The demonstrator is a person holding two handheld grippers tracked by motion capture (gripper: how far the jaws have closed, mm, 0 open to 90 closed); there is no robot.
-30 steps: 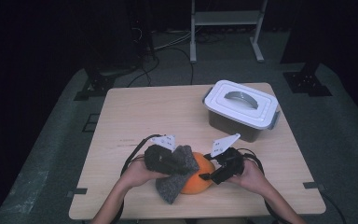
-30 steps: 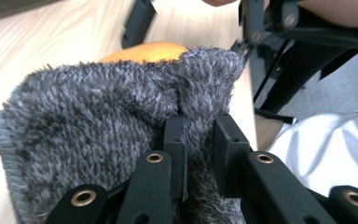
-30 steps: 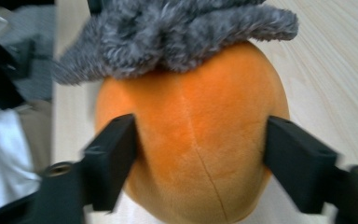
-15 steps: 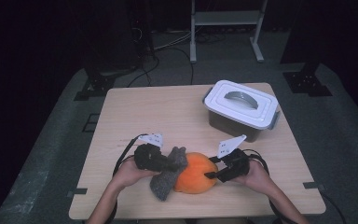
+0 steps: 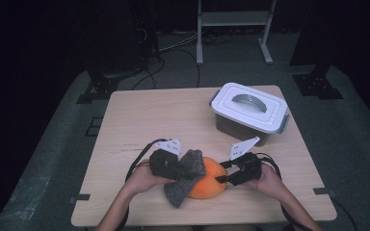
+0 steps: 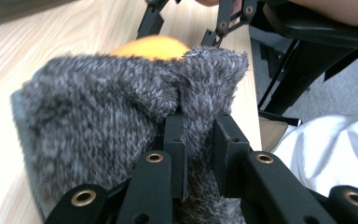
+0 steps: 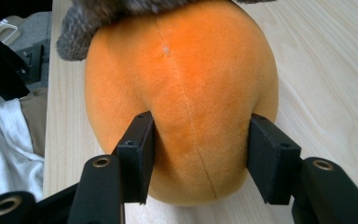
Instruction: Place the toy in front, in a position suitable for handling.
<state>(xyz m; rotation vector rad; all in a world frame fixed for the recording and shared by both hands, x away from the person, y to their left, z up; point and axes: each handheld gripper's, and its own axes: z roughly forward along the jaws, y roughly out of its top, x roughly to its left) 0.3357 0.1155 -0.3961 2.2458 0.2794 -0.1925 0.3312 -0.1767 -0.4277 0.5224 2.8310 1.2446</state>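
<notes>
Orange plush point(image 5: 207, 182) sits on the surface point(image 5: 144, 120) near the near edge, between both tools. Left tool point(image 5: 189, 174) is clamped tight on a grey fuzzy cloth point(image 5: 185, 180), a fold pinched between its jaws; the cloth drapes over the plush's left side. Right tool point(image 5: 224, 178) straddles the plush's right end, jaws have just been closing, pads pressing into the fabric both sides. White lidded box point(image 5: 249, 111) at far right, well apart.
</notes>
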